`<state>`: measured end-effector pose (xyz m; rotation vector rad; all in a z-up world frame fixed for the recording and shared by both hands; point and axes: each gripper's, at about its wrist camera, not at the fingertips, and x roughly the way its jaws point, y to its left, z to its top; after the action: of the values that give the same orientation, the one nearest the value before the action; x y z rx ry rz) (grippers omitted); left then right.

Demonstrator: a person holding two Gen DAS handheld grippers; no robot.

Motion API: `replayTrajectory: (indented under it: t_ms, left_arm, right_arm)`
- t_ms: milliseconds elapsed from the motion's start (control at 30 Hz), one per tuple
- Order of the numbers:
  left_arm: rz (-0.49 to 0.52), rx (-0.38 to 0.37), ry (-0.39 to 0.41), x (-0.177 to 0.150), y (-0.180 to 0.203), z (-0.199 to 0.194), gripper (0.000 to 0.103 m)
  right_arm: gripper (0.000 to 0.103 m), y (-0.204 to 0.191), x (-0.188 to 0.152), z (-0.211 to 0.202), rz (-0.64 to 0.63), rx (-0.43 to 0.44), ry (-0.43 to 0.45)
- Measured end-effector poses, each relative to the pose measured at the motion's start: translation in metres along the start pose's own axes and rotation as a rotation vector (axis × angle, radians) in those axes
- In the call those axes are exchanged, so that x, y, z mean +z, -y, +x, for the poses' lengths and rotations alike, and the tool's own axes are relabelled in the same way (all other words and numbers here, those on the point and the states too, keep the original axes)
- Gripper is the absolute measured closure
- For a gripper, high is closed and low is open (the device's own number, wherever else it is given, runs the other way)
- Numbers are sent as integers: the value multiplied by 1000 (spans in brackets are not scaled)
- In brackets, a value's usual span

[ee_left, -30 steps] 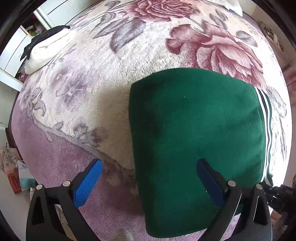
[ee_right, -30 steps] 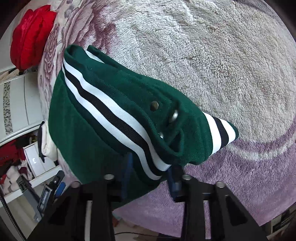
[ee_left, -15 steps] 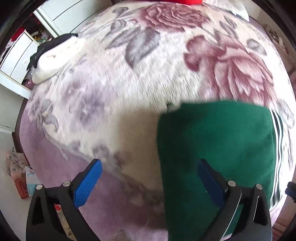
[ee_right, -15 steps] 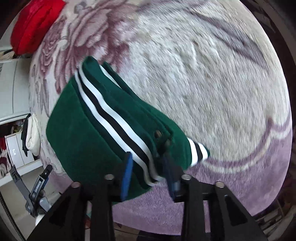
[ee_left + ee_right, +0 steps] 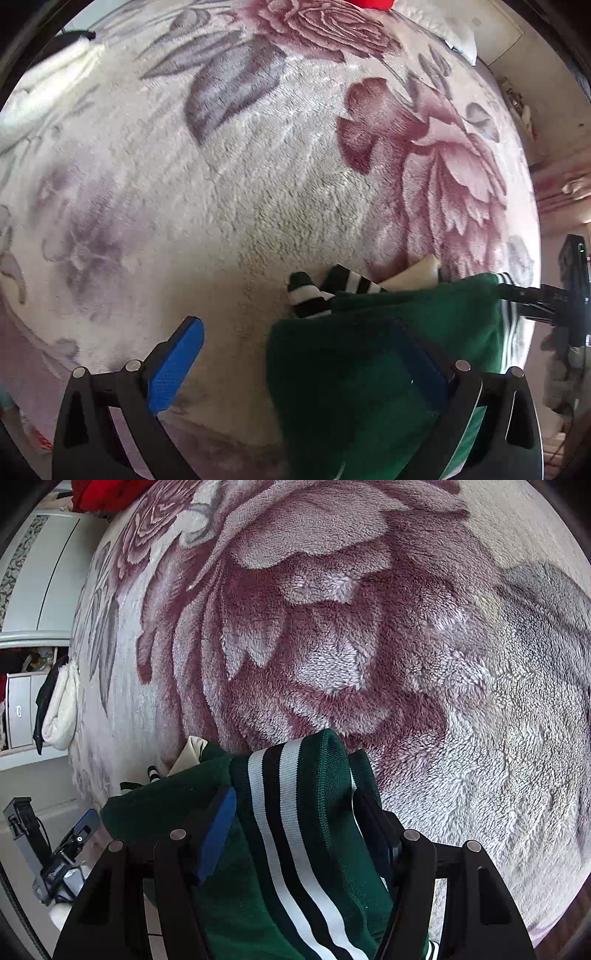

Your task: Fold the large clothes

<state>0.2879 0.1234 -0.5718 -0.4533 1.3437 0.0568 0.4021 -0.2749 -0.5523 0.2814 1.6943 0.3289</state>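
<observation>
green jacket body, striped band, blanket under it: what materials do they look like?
Green jacket: matte, fuzzy nap, probably fleece or wool-like felt.
Striped band: fine ribbed rows, so rib-knit.
Blanket: long clumped pile with a printed rose, likely plush synthetic fleece.

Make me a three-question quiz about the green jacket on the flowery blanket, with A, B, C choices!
1. Where is the jacket?
A. On the blanket
B. In a drawer
C. On a chair

2. What colours are its stripes?
A. Red and yellow
B. White and black
C. Blue and pink

3. How are the left gripper's fingers?
A. Squeezing a sock
B. Wide apart
C. Shut tight

Answers:
1 A: the plush flowery blanket spreads out behind and under the jacket.
2 B: white and black bands cross the green ribbed hem.
3 B: one blue finger stands over bare blanket, the other over the green cloth, with a wide gap between.
</observation>
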Motion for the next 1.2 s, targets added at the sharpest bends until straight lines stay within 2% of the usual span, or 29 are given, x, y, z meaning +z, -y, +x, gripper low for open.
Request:
replayTrajectory:
  t_ms: [167, 200, 267, 300, 367, 400, 533, 567, 667, 700, 800, 833, 867, 900, 933, 967, 1000, 1067, 1133, 1200]
  left_arm:
    - [-36, -132, -61, -8, -7, 29, 0]
    - [-55, -163, -62, -8, -8, 30, 9]
    - [-73, -205, -58, -7, -7, 33, 28]
    - [-65, -199, -43, -6, -5, 32, 34]
    - [-56, -202, -19, -7, -2, 30, 49]
    - [-64, -205, -9, -8, -4, 28, 51]
    - [-109, -244, -15, -4, -19, 38, 53]
    - [-119, -249, -18, -3, -22, 39, 53]
    - [-98, -222, -27, -1, -16, 36, 51]
    - [-84, -193, -29, -3, -12, 31, 46]
    - [-79, -140, -12, -9, -5, 9, 42]
    - [-65, -113, 11, -14, -4, 1, 42]
    - [-42, -71, 36, -20, -1, -7, 41]
    - [-20, -39, 55, -25, 2, -14, 36]
    - [-8, -12, 71, -33, 4, -20, 30]
    - [-6, 11, 77, -41, 6, -23, 20]
    - [-7, 24, 82, -47, 7, -25, 20]
    - [-21, 55, 80, -65, 9, -24, 20]
    - [-21, 86, 54, -82, 13, -15, 20]
    - [-20, 100, 17, -97, 15, -3, 20]
  right_arm:
    - [35, 11, -13, 5, 50, 63, -5]
    - [36, 12, -15, 6, 49, 64, -5]
    - [53, 8, -19, 7, 27, 54, 6]
    - [72, 4, -21, 9, 13, 41, 5]
    - [87, -2, -24, 6, 5, 3, 38]
    - [91, -4, -26, 1, 15, 6, 71]
    - [93, -24, -27, -13, -31, -57, 186]
    - [93, -25, -23, -7, -33, -80, 179]
    - [93, -13, -11, 14, 34, -76, 103]
    - [92, -11, -9, 15, 34, -59, 82]
    - [80, 3, -19, -7, 89, 20, 39]
    - [69, 9, -29, -18, 99, 24, 40]
    - [61, 17, -42, -31, 111, 21, 49]
    - [48, 25, -58, -42, 120, 14, 59]
    - [39, 35, -78, -50, 139, -5, 61]
    - [38, 47, -98, -55, 170, -33, 51]
    - [38, 60, -120, -58, 214, -47, 37]
    - [38, 89, -165, -57, 349, -22, 13]
    - [38, 115, -210, -43, 508, 77, -12]
    - [38, 130, -243, -20, 633, 234, -38]
